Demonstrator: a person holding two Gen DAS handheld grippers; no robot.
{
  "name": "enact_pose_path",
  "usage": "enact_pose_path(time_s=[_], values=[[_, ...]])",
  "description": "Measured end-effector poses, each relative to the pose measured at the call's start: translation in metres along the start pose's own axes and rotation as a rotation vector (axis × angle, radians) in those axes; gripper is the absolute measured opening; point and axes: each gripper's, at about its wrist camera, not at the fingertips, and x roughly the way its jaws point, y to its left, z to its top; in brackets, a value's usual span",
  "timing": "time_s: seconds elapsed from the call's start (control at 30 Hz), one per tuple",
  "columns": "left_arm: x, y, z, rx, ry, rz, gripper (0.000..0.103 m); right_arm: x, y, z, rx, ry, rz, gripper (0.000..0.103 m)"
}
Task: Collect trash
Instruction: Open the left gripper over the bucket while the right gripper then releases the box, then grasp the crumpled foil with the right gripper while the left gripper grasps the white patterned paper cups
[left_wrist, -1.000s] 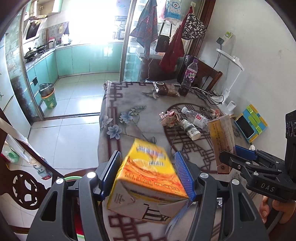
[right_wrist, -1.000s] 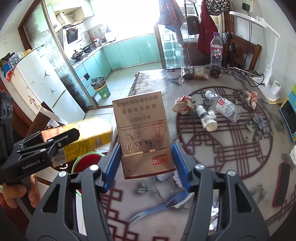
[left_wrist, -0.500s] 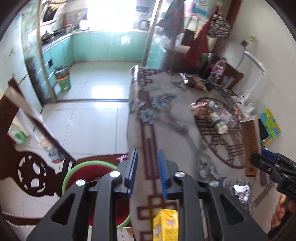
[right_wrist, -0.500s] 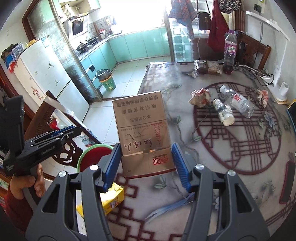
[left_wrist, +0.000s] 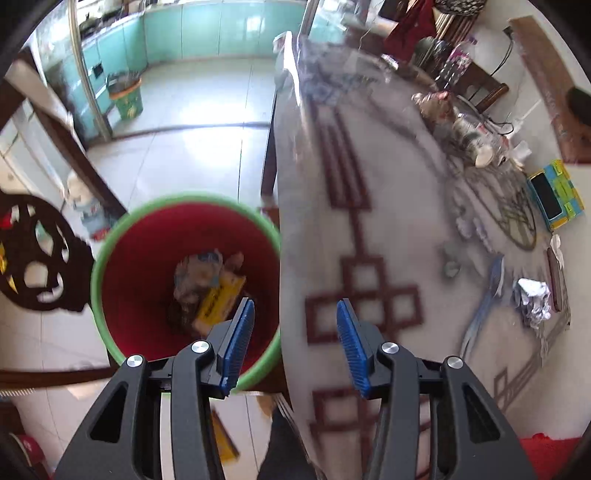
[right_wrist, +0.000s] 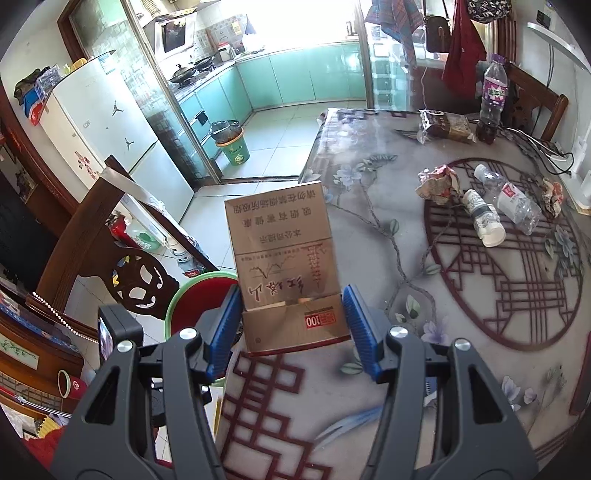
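Note:
My left gripper (left_wrist: 293, 341) is open and empty, above the table's left edge and the red bin with a green rim (left_wrist: 110, 240). The yellow carton (left_wrist: 219, 301) lies in the bin among other trash. My right gripper (right_wrist: 293, 328) is shut on a gold cigarette carton (right_wrist: 282, 254), held upright over the table's near left edge; the bin (right_wrist: 184, 291) shows just left of it. On the table lie a crumpled wrapper (right_wrist: 437, 182), a small white bottle (right_wrist: 484, 218) and a clear plastic bottle (right_wrist: 513, 199).
A dark carved chair (right_wrist: 110, 258) stands left of the bin. A snack bag (right_wrist: 445, 125) and a purple-label bottle (right_wrist: 493, 96) stand at the table's far end. Crumpled foil (left_wrist: 533, 301) and a phone (left_wrist: 546, 194) lie at the right.
The left gripper let go of the yellow carton, which fell into the red bin, and its jaws now stand wider apart. The right gripper keeps holding the gold carton, moved slightly.

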Motion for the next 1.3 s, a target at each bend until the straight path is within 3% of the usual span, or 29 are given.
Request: enact_pose_path(time_s=[0.27, 0.57, 1.03, 1.3], values=[[-0.035, 0.011, 0.050, -0.031, -0.112, 0.054, 0.053, 0.025, 0.037, -0.001, -0.083, 0.064, 0.040, 0.054], [-0.064, 0.044, 0.078, -0.088, -0.177, 0.089, 0.058, 0.061, 0.077, -0.005, -0.154, 0.146, 0.098, 0.054], [-0.078, 0.088, 0.077, -0.165, -0.189, 0.152, 0.060, 0.102, 0.124, -0.005, -0.245, 0.229, 0.151, 0.057], [-0.086, 0.093, 0.076, -0.177, -0.201, 0.167, 0.060, 0.099, 0.120, -0.005, -0.225, 0.229, 0.154, 0.059]])
